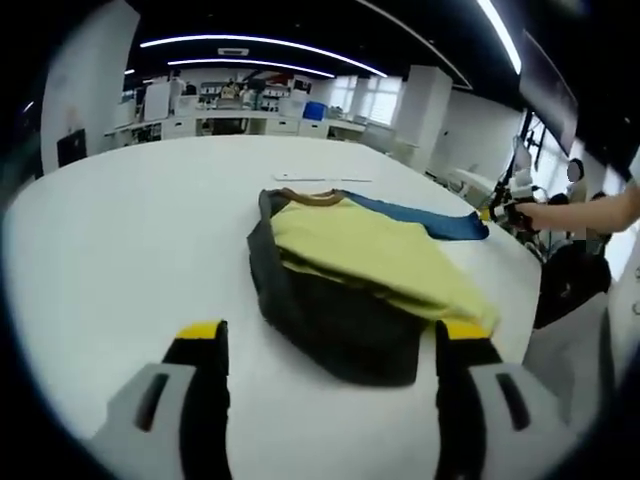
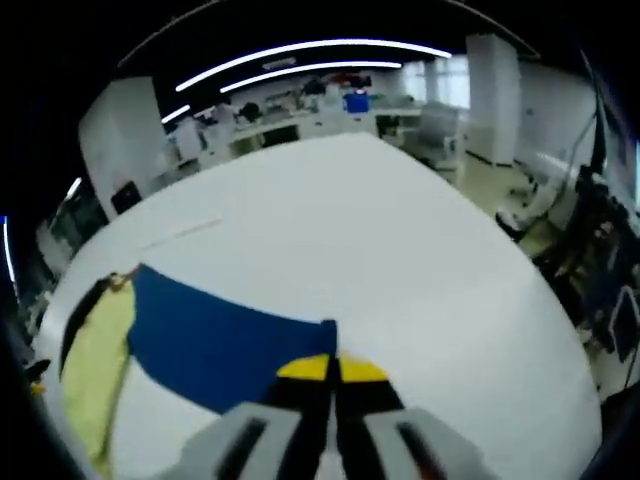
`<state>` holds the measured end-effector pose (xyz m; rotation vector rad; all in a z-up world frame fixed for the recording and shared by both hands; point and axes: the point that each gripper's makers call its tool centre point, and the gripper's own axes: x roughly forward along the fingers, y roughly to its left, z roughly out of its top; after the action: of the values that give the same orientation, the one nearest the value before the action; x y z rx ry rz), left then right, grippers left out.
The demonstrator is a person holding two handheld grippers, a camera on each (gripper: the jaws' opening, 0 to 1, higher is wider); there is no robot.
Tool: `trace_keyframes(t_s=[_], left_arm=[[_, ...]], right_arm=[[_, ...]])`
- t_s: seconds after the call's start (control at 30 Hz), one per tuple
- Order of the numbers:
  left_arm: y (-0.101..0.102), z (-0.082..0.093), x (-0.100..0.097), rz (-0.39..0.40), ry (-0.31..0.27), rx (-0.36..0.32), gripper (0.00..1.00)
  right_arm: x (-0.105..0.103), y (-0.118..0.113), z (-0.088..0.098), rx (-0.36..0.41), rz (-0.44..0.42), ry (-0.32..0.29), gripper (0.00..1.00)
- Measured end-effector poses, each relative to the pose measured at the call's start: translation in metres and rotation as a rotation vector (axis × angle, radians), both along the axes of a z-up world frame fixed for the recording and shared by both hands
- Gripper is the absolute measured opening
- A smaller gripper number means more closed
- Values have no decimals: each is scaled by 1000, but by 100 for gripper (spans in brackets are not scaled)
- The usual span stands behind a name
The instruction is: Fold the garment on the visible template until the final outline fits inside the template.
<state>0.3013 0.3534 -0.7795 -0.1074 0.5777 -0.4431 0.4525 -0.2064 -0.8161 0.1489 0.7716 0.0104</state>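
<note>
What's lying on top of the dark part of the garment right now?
A yellow panel lies folded over the dark part, with a blue sleeve stretched out beyond. Whatever lies under the yellow layer is covered.

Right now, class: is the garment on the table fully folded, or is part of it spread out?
Partly folded: the garment lies in stacked layers, but its blue section is spread flat, pinched by the right gripper.

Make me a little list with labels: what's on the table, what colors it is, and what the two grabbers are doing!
table: white, big
garment: shirt, partly folded, lying on the table
colors: yellow, dark grey, blue, brown collar
blue part: sleeve, spread flat toward the right gripper
left gripper: open, holding nothing, near the shirt's dark edge
right gripper: shut, pinching the blue sleeve's edge
template: cannot tell
</note>
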Motion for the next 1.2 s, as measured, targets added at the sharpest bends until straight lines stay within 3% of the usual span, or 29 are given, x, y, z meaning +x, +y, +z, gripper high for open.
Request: trace_keyframes(t_s=[0.37,0.53,0.67,0.83,1.07,1.13,1.2], left_arm=[[4,0,-2,16,1,-2,82],[2,0,-2,10,-2,-5,82],[0,0,-2,6,-2,-10,82],[-1,0,-2,4,0,-14,82],[-2,-3,-3,4,10,-18,82],[-2,-5,-4,4,15,-18,82],[-3,-7,-5,0,22,-15,82]], right_arm=[[-3,0,-2,1,-3,-5,0],[-5,1,1,-9,36,-29,16],[-9,1,-4,-49,71,-16,36],[-14,-4,-8,-66,63,-7,41],[-18,-2,-2,-64,80,-51,62],[-15,4,1,-46,98,-73,70],[-19,10,3,-42,120,-79,85]])
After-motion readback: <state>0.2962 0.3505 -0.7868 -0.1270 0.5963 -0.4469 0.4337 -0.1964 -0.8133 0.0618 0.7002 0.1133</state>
